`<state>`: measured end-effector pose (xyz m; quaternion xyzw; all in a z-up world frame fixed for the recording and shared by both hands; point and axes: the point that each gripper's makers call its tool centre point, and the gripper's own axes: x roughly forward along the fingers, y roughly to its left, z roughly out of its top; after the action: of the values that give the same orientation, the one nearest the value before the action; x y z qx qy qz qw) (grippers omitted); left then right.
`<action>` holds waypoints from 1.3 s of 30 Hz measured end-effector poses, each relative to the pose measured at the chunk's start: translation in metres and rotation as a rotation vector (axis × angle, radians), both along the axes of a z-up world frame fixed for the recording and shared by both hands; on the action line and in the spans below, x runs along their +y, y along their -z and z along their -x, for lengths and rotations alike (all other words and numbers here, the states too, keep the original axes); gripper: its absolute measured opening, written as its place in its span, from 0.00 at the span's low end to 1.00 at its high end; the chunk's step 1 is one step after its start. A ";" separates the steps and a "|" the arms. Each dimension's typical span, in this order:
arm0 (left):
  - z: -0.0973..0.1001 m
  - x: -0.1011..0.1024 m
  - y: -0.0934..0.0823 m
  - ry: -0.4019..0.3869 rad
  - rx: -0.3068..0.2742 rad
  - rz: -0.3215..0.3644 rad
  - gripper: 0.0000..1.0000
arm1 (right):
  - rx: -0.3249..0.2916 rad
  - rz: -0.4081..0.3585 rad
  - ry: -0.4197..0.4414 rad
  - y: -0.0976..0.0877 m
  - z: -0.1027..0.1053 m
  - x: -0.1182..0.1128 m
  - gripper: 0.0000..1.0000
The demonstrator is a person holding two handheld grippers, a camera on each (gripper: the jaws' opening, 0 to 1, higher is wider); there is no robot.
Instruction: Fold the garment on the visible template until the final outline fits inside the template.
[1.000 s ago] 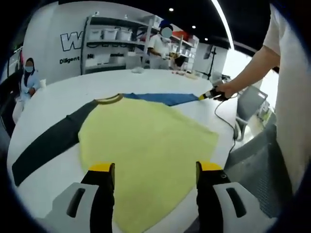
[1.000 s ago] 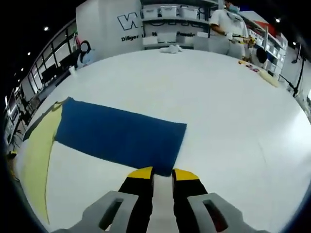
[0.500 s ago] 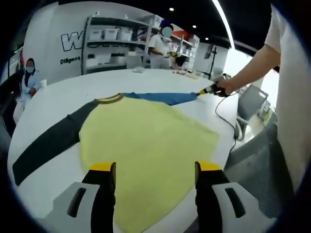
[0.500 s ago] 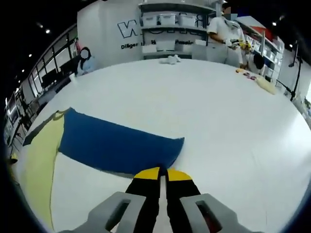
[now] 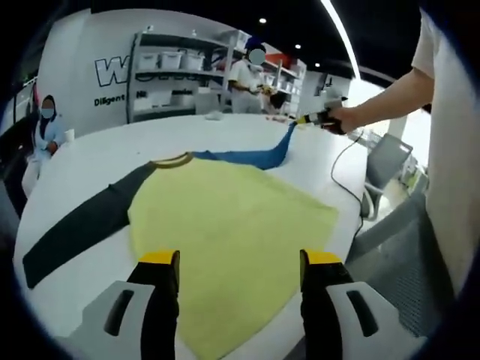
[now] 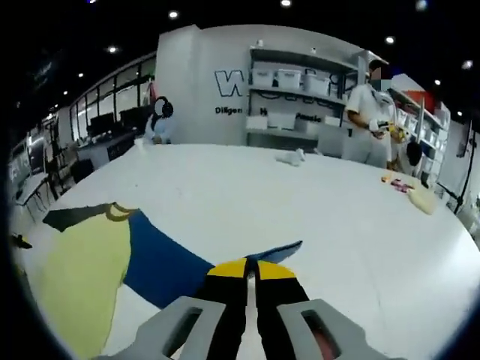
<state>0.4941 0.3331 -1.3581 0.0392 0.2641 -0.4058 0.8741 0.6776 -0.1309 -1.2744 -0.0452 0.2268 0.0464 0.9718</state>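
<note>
- Garment [image 5: 225, 232]: yellow body flat on the white table [image 5: 82, 150], olive collar, dark sleeve [image 5: 75, 229] stretched out flat; its near hem is cut off behind my left gripper [image 5: 240, 262].
- Blue sleeve [image 6: 169, 262]: cuff raised off the table, its end hidden between my right gripper's [image 6: 249, 268] jaws.
- Left gripper: jaws wide apart, nothing between them, over the yellow hem.
- Right gripper: jaws pressed together, clamped on the blue sleeve.
- Template: I cannot make it out.
- Surroundings: shelving [image 6: 315, 97] with bins, wall lettering partly cut off, people standing and seated beyond the table's far edge.
</note>
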 end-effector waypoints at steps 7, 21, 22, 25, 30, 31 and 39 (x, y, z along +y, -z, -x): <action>0.002 0.003 -0.002 0.000 -0.013 -0.002 0.65 | -0.070 0.008 -0.144 -0.035 -0.022 0.064 0.00; 0.007 0.011 -0.001 -0.011 -0.011 -0.009 0.69 | -0.096 0.036 -0.409 -0.049 -0.050 0.194 0.00; 0.007 0.012 -0.001 -0.013 -0.012 -0.007 0.69 | -0.092 0.034 -0.418 -0.048 -0.051 0.199 0.00; 0.006 0.015 -0.001 -0.020 -0.012 -0.003 0.69 | -0.084 0.036 -0.475 -0.046 -0.054 0.226 0.00; 0.006 0.019 -0.001 -0.027 -0.009 -0.001 0.69 | -0.068 0.037 -0.564 -0.041 -0.059 0.263 0.00; 0.006 0.020 0.000 -0.028 -0.008 -0.001 0.69 | -0.064 0.038 -0.583 -0.040 -0.060 0.270 0.00; 0.001 0.025 0.003 -0.041 -0.004 0.004 0.69 | -0.028 0.036 -0.703 -0.024 -0.064 0.323 0.00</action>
<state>0.4930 0.3585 -1.3607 0.0327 0.2624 -0.3882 0.8828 0.7412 0.1916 -1.2507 -0.1381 0.1846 0.3735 0.8985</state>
